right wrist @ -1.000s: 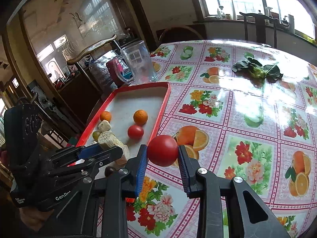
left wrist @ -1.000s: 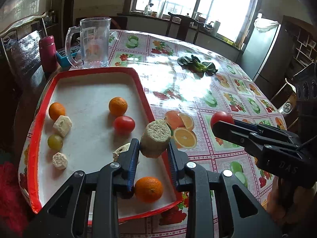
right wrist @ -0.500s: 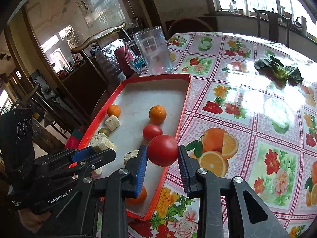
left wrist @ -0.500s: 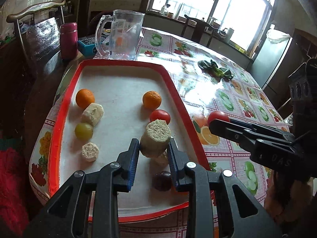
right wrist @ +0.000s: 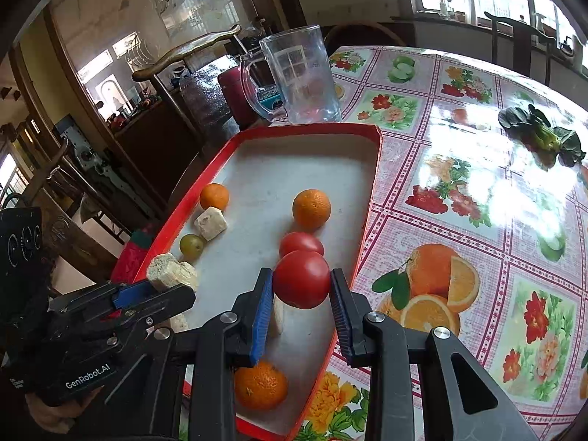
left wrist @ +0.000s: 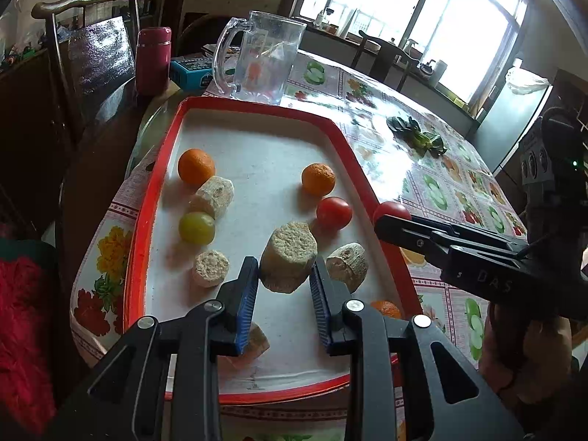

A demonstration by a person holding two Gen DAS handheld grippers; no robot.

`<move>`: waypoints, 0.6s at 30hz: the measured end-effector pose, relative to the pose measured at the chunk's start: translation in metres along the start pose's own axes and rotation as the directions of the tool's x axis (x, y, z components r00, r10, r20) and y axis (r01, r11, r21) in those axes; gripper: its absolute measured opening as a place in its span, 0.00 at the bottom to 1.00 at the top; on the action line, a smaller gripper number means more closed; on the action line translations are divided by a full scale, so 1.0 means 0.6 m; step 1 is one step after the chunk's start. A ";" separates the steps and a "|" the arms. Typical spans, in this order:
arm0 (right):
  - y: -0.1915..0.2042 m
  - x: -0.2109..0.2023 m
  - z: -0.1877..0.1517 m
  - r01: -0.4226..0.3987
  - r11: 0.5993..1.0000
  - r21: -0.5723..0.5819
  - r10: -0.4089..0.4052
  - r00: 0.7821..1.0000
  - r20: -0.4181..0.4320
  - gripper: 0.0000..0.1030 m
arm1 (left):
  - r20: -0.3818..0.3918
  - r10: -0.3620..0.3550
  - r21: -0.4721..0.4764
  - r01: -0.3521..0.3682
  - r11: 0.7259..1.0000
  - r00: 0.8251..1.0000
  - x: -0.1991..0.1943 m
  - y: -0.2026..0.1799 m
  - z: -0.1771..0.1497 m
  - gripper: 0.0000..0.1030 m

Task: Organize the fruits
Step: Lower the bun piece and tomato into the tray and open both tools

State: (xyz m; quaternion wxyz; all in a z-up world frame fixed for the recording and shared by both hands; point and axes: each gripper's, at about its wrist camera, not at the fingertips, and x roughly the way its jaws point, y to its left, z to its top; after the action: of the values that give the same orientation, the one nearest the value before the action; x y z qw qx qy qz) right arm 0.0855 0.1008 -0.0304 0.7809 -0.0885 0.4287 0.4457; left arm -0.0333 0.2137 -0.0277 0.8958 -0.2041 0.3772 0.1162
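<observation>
A red-rimmed white tray [left wrist: 154,191] [right wrist: 371,198] holds oranges [left wrist: 318,179] [right wrist: 311,208], a small tomato [left wrist: 333,213] [right wrist: 301,243], a green fruit [left wrist: 196,228] [right wrist: 192,245] and several pale corn-cob pieces [left wrist: 211,267]. My left gripper [left wrist: 283,286] is shut on a corn-cob piece [left wrist: 288,256] above the tray's near half; it also shows in the right wrist view [right wrist: 161,286]. My right gripper [right wrist: 302,305] is shut on a red tomato [right wrist: 302,278] above the tray's right side; the tomato shows in the left wrist view [left wrist: 391,210].
A clear glass jug [left wrist: 262,63] [right wrist: 305,77], a maroon flask [left wrist: 152,59] and a blue box [left wrist: 191,71] stand beyond the tray. Green leaves [left wrist: 417,136] [right wrist: 540,136] lie on the floral tablecloth. A wooden chair [left wrist: 84,55] stands left.
Both grippers moved left over the tray, each still holding its item. The tomato went from above the tablecloth to above the tray.
</observation>
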 end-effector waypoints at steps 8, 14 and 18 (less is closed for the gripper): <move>-0.003 0.017 0.005 0.004 1.000 0.001 -0.004 1.000 -0.015 0.30 | -0.019 -0.005 0.000 0.005 1.000 1.000 0.014 0.000 -0.001 0.25; -0.005 0.030 0.004 -0.001 1.000 0.002 0.001 1.000 -0.030 0.30 | -0.032 -0.006 -0.004 0.006 1.000 0.999 0.021 0.003 -0.004 0.25; -0.005 0.037 0.004 -0.003 1.000 0.002 0.004 0.999 -0.036 0.30 | -0.040 -0.003 -0.010 0.002 1.000 0.999 0.025 0.008 -0.005 0.25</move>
State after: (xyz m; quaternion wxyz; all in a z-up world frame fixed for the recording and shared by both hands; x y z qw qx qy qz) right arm 0.0943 0.1140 -0.0459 0.7723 -0.0950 0.4433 0.4449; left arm -0.0266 0.2173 -0.0415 0.8871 -0.2115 0.3944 0.1128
